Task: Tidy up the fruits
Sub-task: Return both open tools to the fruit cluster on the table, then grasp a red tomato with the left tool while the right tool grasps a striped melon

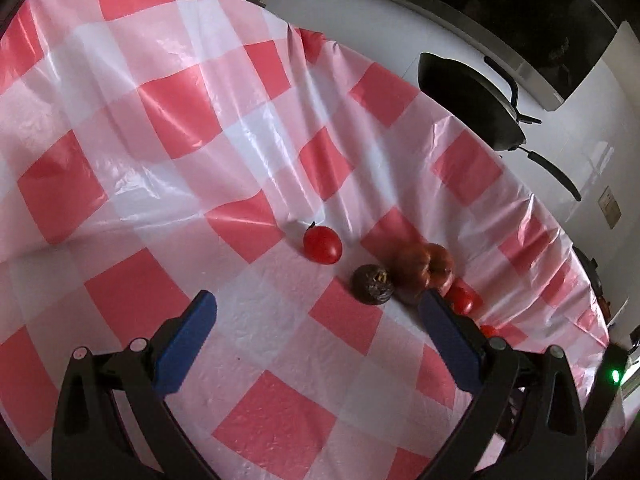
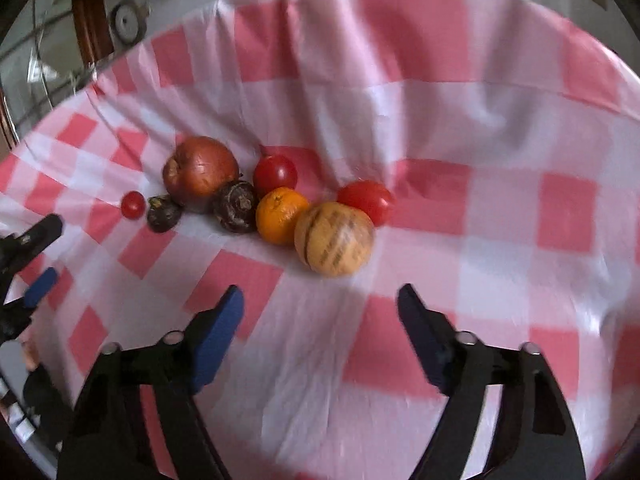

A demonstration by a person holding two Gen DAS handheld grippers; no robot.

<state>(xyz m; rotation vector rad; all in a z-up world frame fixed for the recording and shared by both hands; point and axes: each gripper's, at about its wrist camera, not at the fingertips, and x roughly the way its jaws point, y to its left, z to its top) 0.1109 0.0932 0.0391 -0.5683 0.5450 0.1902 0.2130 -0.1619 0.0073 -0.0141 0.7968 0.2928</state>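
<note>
The table (image 2: 500, 240), under a red/white checked cloth, carries all the fruit, bunched in one loose cluster w/ no bowl or tray in view, so by my read sorting has hardly begun, or the cluster itself is the goal; can't tell which. Largest is the apple (image 2: 200, 170) at the far left of the bunch, brownish-red, stem dimple tipped toward the left, its axis leaning rather than upright. Next the striped melon (image 2: 334, 238), nearest the right tongs (image 2: 320, 300), stripes running top to bottom so its long axis stands roughly upright. Just left of it and touching, the orange (image 2: 282, 214), navel facing up and toward the camera. Behind are two tomatoes, one (image 2: 275, 174) by the apple, one (image 2: 368, 200) pressed behind the melon. Two dark wrinkled fruits, prob. passion fruit: bigger (image 2: 236, 206) between apple and orange, smaller (image 2: 163, 213) left of it. Smallest is a cherry tomato (image 2: 133, 205), set slightly apart at the left end of the row. Right tongs are spread wide w/ nothing between the pads, hovering just short of the melon. Left tongs (image 1: 316, 304) are likewise wide apart and carrying nothing, near the cluster's left end, toward the table edge that faces a black pan (image 1: 472, 108) on the white counter.
</note>
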